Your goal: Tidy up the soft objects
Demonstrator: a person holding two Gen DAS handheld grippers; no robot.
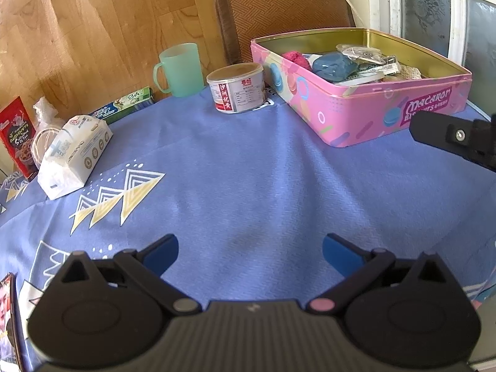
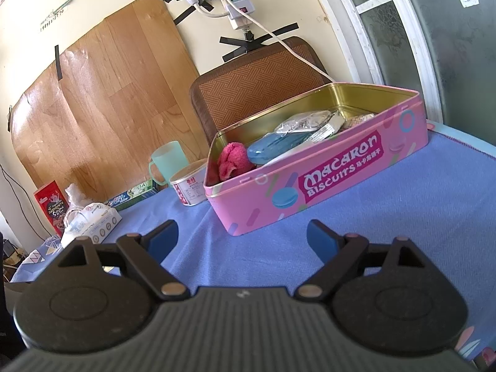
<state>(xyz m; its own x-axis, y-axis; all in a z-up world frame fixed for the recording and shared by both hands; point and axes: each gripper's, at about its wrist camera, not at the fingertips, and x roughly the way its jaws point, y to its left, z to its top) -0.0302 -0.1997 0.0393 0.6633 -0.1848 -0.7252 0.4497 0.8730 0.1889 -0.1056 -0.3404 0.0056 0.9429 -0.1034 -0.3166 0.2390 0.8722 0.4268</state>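
Left gripper (image 1: 250, 254) and right gripper (image 2: 242, 238), both spread wide and holding nothing, hover above the blue cloth (image 1: 248, 167). Left to right: red carton (image 1: 17, 136), tissue pack (image 1: 74, 155), green mug (image 1: 181, 69), can (image 1: 237, 88) with unreadable label, and pink tin (image 1: 365, 108) marked "Macaron Biscuits". Inside the tin lie a pink soft ball (image 2: 233, 159), a blue case (image 2: 279, 147) and plastic packets (image 2: 305, 124).

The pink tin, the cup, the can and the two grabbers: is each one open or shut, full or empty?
Pink tin: lid off, holding things.
Pink fluffy thing: inside the tin.
Green cup: upright; inside hidden.
Can: upright, lid on.
Tissue pack: lying on the cloth.
Left gripper: open, empty.
Right gripper: open, empty.
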